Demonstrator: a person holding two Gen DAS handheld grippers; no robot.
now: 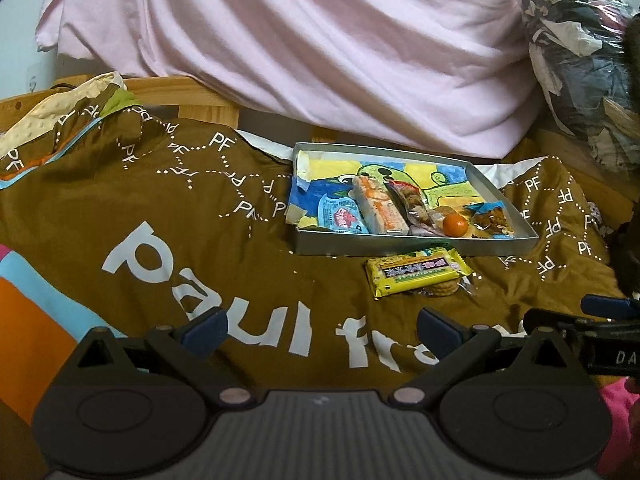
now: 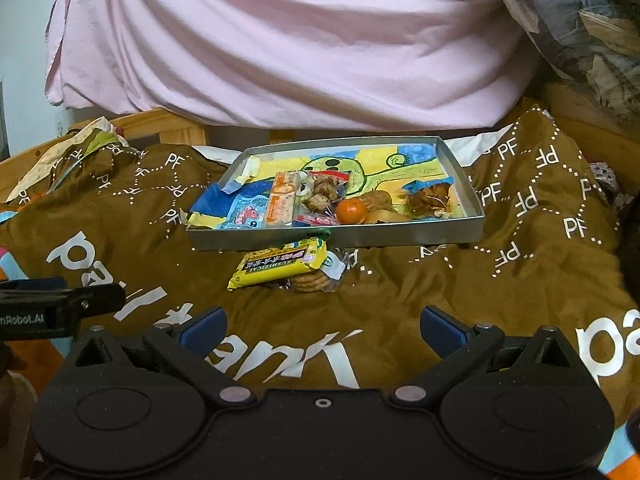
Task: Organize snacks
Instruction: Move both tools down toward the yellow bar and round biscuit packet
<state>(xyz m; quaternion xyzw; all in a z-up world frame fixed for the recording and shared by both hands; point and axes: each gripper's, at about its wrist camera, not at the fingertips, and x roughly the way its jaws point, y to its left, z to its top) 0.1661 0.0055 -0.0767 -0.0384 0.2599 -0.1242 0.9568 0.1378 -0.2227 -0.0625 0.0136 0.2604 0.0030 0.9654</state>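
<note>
Two packets remain outside my tray (image 2: 336, 238): the yellow wrapper (image 2: 280, 267) lying atop a clear cookie pack (image 2: 316, 280), just beside its near wall. Both my left gripper (image 1: 320, 326) and right gripper (image 2: 320, 326) hang spread, empty. Pinching that slick wrapper could drag the cookies along the soft quilt (image 2: 460, 304).

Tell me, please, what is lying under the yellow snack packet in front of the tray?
Under the yellow packet lies a clear wrapper of round biscuits, sticking out at its near edge, on the brown blanket. How far the wrapper extends beneath is hidden.
</note>
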